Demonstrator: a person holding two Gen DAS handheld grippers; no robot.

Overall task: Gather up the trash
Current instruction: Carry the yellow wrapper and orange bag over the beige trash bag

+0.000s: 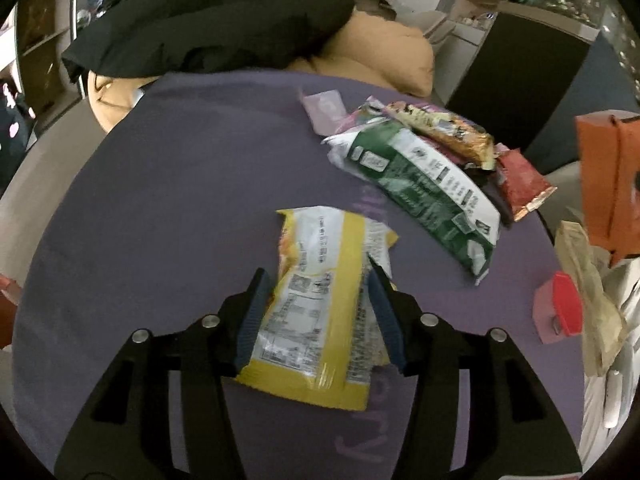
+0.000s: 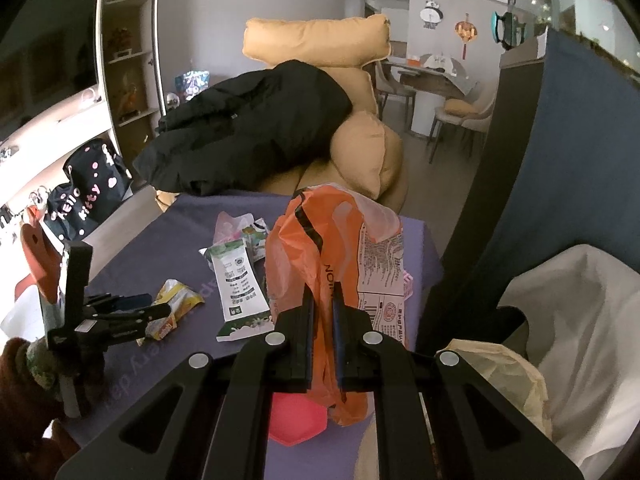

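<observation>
the yellow wrapper (image 1: 316, 304) lies flat on the purple desk (image 1: 180, 200) between the two fingers of the left tongs (image 1: 318, 284), which stand spread wide on either side of it, not yet pinching; whether the pads touch its edges cannot be told. beyond it, toward the far right corner of the desk, sits a heap of other trash: a green and white packet (image 1: 424, 184) lying slantwise, with a brown snack wrapper (image 1: 444, 128) and a red wrapper (image 1: 524, 184) near the desk's right edge. the left half of the desk is bare cloth. a small pink and red object (image 1: 560, 312) sits near the right edge. the right wrist view shows what the left does not: the right tongs (image 2: 323, 292) are clamped on an orange plastic bag (image 2: 320, 240) that stands upright over the desk's near right part, and a white-lined bin (image 2: 584, 320) stands just past the desk edge on the right. it also shows the left tongs (image 2: 156, 312) from the side, low over the yellow wrapper (image 2: 176, 300), with the green and white packet (image 2: 240, 284) just beside. behind the desk is a tan armchair (image 2: 320, 40) with a black jacket (image 2: 248, 124) draped on it.
</observation>
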